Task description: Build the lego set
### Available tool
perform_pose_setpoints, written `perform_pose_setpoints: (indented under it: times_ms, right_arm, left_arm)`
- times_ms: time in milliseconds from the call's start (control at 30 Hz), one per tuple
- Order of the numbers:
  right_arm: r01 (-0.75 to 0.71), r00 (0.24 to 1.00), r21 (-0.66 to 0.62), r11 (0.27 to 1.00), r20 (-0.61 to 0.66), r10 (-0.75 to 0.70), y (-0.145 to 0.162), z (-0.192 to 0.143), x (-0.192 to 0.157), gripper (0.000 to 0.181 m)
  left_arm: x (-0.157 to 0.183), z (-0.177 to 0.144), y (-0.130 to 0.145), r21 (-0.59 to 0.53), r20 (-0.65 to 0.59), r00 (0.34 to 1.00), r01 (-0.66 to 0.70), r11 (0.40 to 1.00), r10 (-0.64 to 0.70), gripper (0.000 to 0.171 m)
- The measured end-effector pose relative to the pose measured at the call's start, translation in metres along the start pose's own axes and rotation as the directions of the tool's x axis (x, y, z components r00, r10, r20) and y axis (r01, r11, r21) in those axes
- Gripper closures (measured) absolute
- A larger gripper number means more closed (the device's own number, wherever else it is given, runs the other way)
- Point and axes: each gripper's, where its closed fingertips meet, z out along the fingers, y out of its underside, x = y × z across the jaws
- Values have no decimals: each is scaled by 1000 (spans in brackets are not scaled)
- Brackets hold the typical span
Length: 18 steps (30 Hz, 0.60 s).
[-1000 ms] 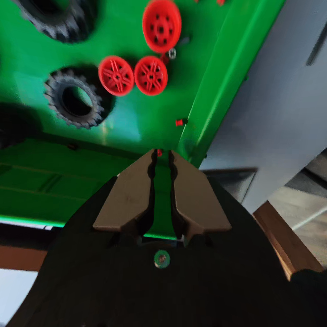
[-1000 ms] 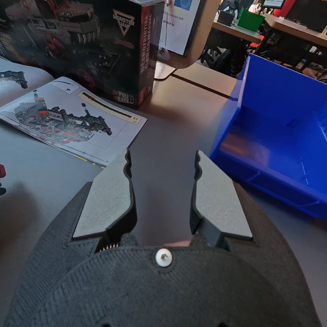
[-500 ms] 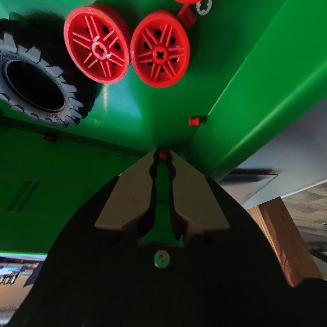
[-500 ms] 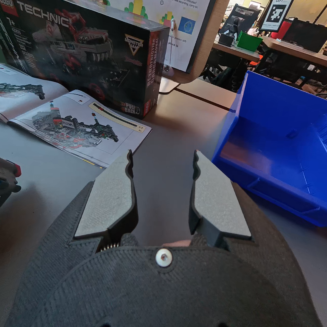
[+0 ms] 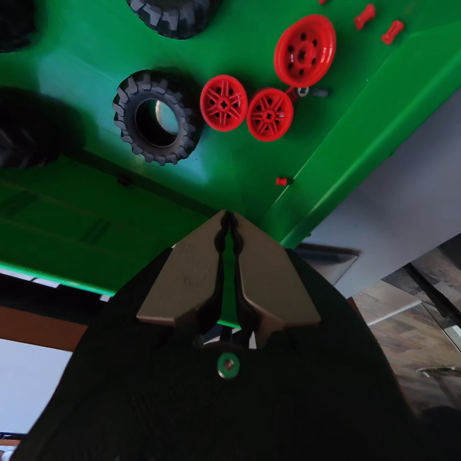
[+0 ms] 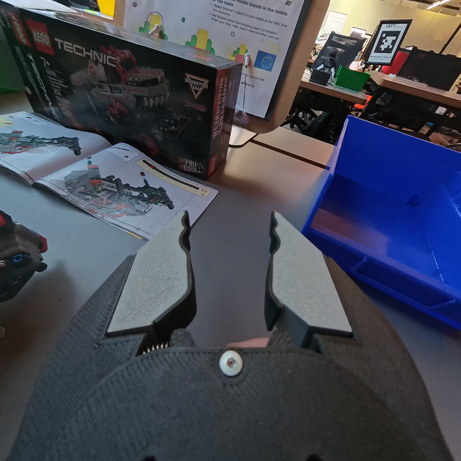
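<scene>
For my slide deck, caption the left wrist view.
Left gripper pinching a small red piece above green bin of tyres and red wheels.

Black ribbed tool [image 6: 229, 217], grey pads [image 6: 154, 282]

Left of the black tyre [image 5: 156, 117] in the green bin [image 5: 324, 174], two more tyres are cut by the frame edge and blurred. A sliver of red shows between the left gripper [image 5: 229, 216] tips, too small to identify. In the right wrist view, the dark model [image 6: 17, 259] is cropped at the left edge

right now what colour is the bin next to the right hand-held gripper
Blue, seen best in the right wrist view.
</scene>
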Motion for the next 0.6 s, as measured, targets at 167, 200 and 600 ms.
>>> perform_pose_setpoints:
  times_ms: [167,200,600]
  right_arm:
    - [-5,1000,21,1000,12,5,-3,-2,-2,122]
    - [-8,1000,23,1000,15,8,-3,-2,-2,122]
    - [-24,999,30,999,22,23,-4,-2,-1,122]
  left_arm:
    - [20,20,6,-104,-70,997,-42,994,35,155]
    - [25,23,4,-92,-91,995,-52,994,43,155]
    - [43,36,-15,-66,-256,965,42,997,-58,168]
